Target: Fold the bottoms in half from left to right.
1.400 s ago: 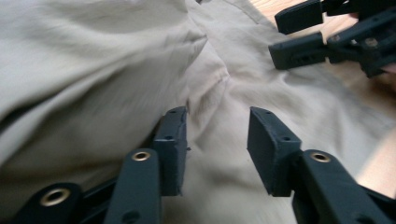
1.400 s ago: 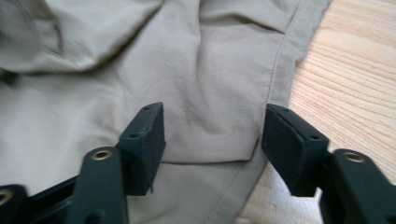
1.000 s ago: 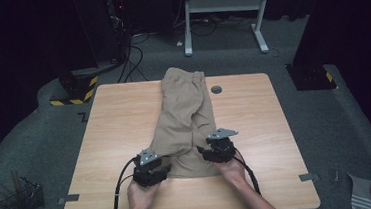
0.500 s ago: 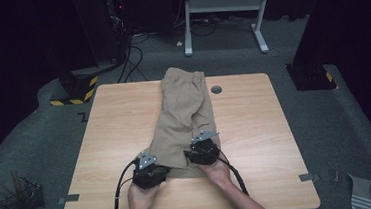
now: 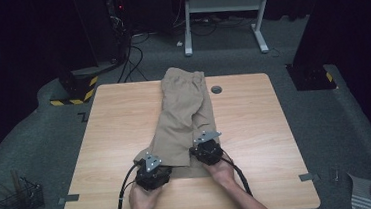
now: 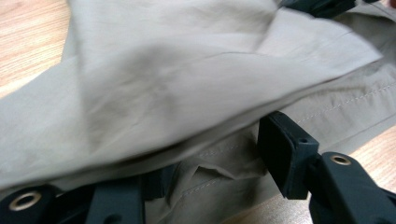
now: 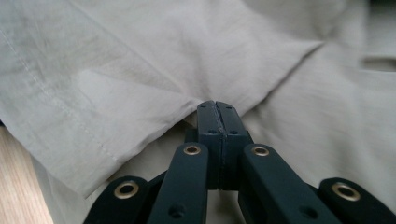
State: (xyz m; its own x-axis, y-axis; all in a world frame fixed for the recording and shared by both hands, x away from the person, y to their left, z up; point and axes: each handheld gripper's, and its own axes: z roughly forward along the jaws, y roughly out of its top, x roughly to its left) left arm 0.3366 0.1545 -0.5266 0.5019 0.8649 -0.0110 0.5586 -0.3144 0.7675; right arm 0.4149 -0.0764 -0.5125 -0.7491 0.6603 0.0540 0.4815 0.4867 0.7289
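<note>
Now right gripper (image 7: pixel 217 109) jaws on trousers (image 7: pixel 140 60)

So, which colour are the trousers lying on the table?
The trousers are plain khaki beige, with no pattern; the high view shows it best.

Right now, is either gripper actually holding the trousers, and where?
The right gripper pinches the trousers at a leg-hem edge; the left gripper stands open around cloth.

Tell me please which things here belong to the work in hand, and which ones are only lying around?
Belonging to the work:
- khaki trousers, spread on the wooden table
- right gripper, jaws just closed, pinching the cloth
- left gripper, jaws apart around the hem

Only lying around:
- wire basket on the floor
- round grommet in the tabletop
- white desk frame behind
</note>
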